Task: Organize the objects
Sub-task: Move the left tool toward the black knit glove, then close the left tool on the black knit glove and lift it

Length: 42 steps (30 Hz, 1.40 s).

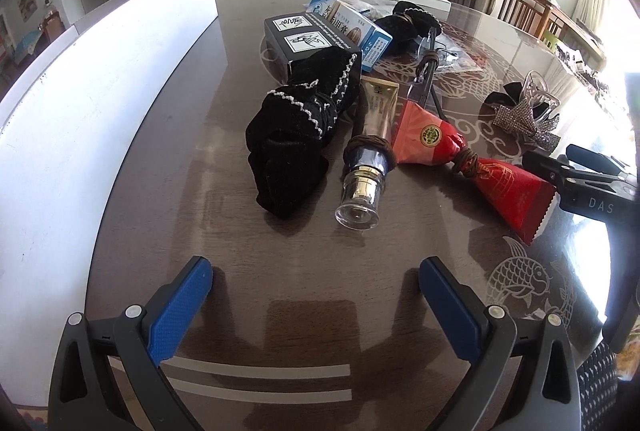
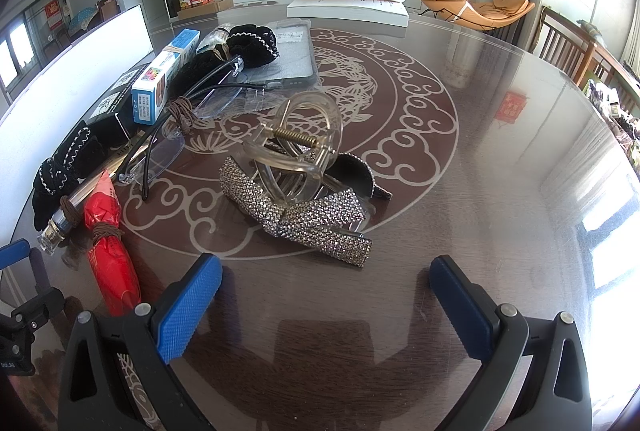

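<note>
1. Dark glass-topped round table [image 1: 168, 159] carries everything I see.
2. Black velvet scrunchie [image 1: 288, 147] lies at twelve o'clock from my left gripper [image 1: 316, 271], fingers wide apart, empty.
3. Rhinestone bow hair claw [image 2: 296, 207] sits at twelve o'clock from my right gripper [image 2: 326, 271], fingers likewise spread, empty.

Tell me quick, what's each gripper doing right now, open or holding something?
Left gripper: open, holding nothing, above bare table.
Right gripper: open, holding nothing, just short of the rhinestone bow clip.
</note>
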Each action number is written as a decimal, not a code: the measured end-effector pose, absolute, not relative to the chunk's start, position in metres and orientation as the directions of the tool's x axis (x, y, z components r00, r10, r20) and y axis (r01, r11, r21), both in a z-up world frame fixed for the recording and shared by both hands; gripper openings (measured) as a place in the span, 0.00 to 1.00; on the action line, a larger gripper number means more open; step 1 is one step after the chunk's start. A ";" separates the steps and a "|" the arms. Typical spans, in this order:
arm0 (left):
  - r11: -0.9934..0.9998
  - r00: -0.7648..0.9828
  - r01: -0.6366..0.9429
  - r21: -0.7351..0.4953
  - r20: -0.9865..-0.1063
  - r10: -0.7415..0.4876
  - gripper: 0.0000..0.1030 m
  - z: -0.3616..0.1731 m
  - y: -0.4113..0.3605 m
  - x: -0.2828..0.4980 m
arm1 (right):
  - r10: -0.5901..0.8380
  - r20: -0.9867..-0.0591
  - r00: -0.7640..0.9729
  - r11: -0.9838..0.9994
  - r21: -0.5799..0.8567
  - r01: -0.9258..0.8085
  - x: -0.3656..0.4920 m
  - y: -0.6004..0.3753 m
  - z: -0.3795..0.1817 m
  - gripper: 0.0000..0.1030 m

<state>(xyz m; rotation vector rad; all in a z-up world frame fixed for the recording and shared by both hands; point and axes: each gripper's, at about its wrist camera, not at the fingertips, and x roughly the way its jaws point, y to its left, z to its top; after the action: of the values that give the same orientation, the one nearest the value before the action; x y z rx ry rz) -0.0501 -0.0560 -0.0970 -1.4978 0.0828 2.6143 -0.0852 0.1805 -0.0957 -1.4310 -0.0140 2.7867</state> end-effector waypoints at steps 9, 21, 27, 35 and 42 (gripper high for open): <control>-0.970 -0.551 -0.211 -0.118 -0.805 0.218 1.00 -0.039 -0.084 -0.086 | 0.012 -0.813 -0.583 -1.000 -0.012 -0.004 -0.085 0.180 -0.096 1.00; -0.948 -0.442 -0.172 -0.268 -0.839 0.318 0.34 -0.084 -0.081 -0.123 | 0.012 -0.813 -0.583 -1.000 -0.012 -0.004 -0.085 0.180 -0.096 1.00; -0.976 -0.496 -0.142 -0.165 -0.841 0.214 0.36 -0.083 -0.083 -0.054 | 0.012 -0.813 -0.583 -1.000 -0.012 -0.004 -0.085 0.180 -0.096 1.00; -0.978 -0.495 -0.185 -0.094 -0.851 0.176 0.59 -0.089 -0.082 -0.055 | 0.012 -0.813 -0.583 -1.000 -0.012 -0.003 -0.085 0.180 -0.096 1.00; -0.972 -0.504 -0.181 -0.153 -0.834 0.225 0.32 -0.083 -0.084 -0.050 | 0.011 -0.813 -0.582 -1.000 -0.011 -0.003 -0.085 0.180 -0.096 1.00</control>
<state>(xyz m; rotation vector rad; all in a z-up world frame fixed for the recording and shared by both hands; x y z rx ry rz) -0.0501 -0.0842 -0.0832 -1.4167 -0.0666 2.5380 -0.0846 0.1798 -0.0960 -1.4323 -0.0141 2.7876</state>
